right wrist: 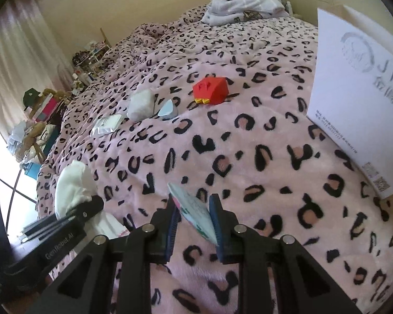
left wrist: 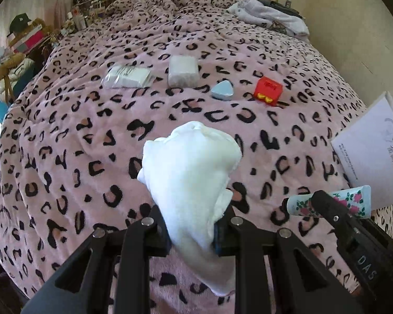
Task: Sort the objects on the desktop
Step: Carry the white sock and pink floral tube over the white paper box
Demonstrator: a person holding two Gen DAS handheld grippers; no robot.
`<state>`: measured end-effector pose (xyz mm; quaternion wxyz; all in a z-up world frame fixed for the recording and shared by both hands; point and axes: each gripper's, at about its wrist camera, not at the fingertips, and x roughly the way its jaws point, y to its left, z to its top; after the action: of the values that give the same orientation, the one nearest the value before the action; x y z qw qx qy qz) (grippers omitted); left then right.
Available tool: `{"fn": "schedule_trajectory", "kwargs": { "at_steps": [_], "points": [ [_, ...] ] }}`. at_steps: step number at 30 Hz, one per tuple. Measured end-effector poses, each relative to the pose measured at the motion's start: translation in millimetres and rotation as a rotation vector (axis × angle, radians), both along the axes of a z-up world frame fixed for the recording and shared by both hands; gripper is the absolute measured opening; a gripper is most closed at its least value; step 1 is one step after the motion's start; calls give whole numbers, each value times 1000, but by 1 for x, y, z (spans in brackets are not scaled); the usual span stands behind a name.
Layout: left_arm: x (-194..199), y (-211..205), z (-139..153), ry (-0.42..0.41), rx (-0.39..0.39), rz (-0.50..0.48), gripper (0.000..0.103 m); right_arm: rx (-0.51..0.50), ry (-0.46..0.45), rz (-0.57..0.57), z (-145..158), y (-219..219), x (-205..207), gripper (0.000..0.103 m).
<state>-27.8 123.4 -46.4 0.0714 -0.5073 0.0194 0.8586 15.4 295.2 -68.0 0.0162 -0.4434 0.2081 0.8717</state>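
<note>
White cloth (left wrist: 191, 172) gripped in left jaws; right jaws clamp floral tube (right wrist: 196, 209) above blanket (right wrist: 249, 144).

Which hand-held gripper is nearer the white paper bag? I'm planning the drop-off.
Right. The right hand-held gripper sits just beside the white paper bag; the left hand-held gripper is farther left.

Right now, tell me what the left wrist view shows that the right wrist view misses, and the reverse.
Only the left wrist view shows the floral print on the tube in the right claw, and the left claw shut on the white cloth from behind.

Only the right wrist view shows the QR codes low on the white paper bag and the right claw closed on the tube edge-on.

Both show the red box, blue triangular case, two white packets and leopard blanket.
</note>
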Motion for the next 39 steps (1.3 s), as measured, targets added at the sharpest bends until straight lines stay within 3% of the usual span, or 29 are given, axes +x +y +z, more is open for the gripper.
{"fn": "schedule_trajectory", "kwargs": {
  "at_steps": [9, 22, 39],
  "points": [
    [21, 25, 31, 28, -8, -53, 23, 17, 24, -21, 23, 18, 35, 24],
    [55, 103, 61, 56, 9, -205, 23, 36, 77, -120, 61, 75, 85, 24],
    [80, 162, 68, 56, 23, -333, 23, 39, 118, -224, 85, 121, 125, 24]
  ]
}}
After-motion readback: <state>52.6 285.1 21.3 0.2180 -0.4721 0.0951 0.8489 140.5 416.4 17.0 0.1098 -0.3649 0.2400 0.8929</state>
